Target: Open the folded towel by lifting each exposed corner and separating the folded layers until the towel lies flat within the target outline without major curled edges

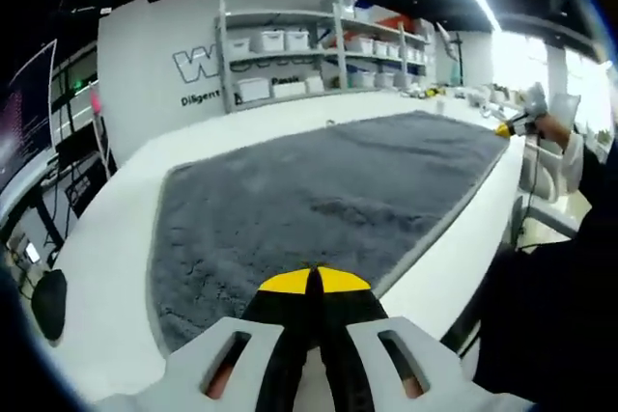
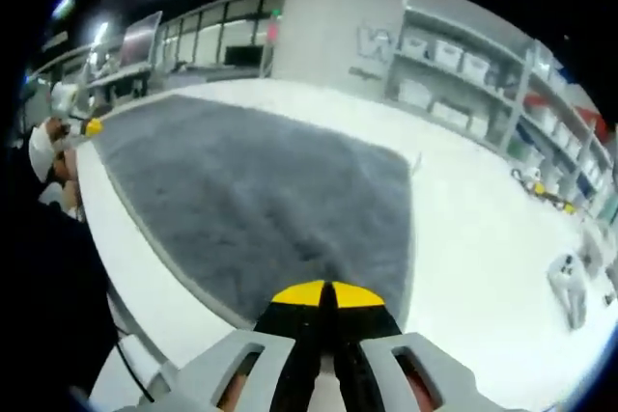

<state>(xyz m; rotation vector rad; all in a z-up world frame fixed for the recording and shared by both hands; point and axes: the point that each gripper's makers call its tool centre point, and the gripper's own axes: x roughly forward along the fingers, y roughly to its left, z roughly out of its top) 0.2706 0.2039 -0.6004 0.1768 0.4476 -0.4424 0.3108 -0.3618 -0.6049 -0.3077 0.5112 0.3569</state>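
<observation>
In the left gripper view the left gripper, fingers pressed together, pinches the towel at a near counter corner. In the right gripper view the right gripper does likewise. Towel spread; next, probably release and smooth edges.

A white table carries a grey towel spread flat across most of its top

My right gripper with yellow-tipped jaws closed at the near edge of the grey towel, spread flat on the white table, left gripper at its far corner
</observation>
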